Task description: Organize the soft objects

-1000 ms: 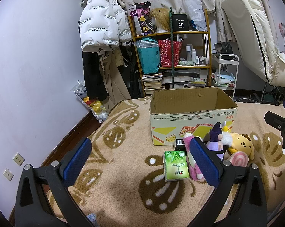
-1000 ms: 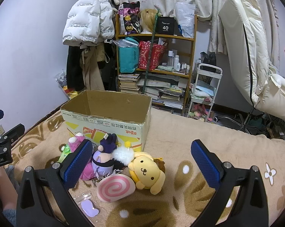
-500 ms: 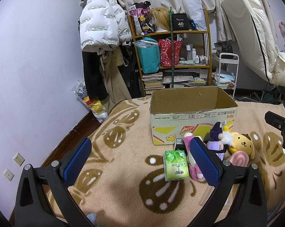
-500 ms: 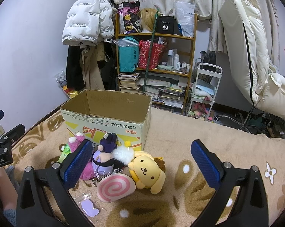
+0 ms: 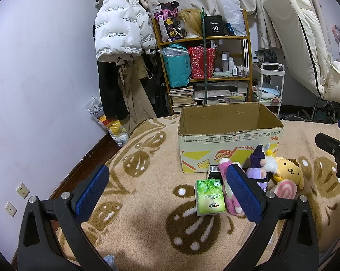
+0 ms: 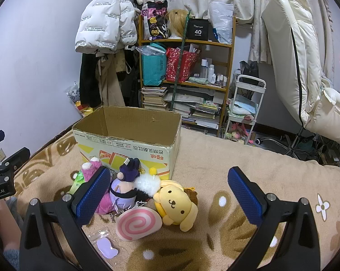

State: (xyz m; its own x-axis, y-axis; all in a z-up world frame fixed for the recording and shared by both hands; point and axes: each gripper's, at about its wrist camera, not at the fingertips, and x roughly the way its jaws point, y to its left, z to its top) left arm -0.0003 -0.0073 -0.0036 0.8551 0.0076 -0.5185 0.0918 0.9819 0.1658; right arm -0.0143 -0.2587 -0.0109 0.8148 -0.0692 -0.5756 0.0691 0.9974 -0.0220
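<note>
An open, empty cardboard box (image 5: 228, 140) (image 6: 129, 146) stands on the beige patterned blanket. In front of it lie soft toys: a yellow dog plush (image 6: 176, 205) (image 5: 287, 171), a purple doll (image 6: 124, 187) (image 5: 257, 167), a pink plush (image 5: 230, 201) (image 6: 91, 164), a pink spiral cushion (image 6: 138, 223) (image 5: 285, 188), and a green tissue pack (image 5: 209, 197). My left gripper (image 5: 167, 194) is open and empty, just left of the toys. My right gripper (image 6: 170, 194) is open and empty, hovering over the dog plush and the cushion.
A small bag with a purple item (image 6: 106, 246) lies near the right gripper. A cluttered shelf (image 5: 203, 67), hanging coats (image 5: 120, 33), a white cart (image 6: 244, 103) and a cream mattress (image 6: 294, 56) stand behind the bed. The blanket's edge drops to the floor at left (image 5: 97, 151).
</note>
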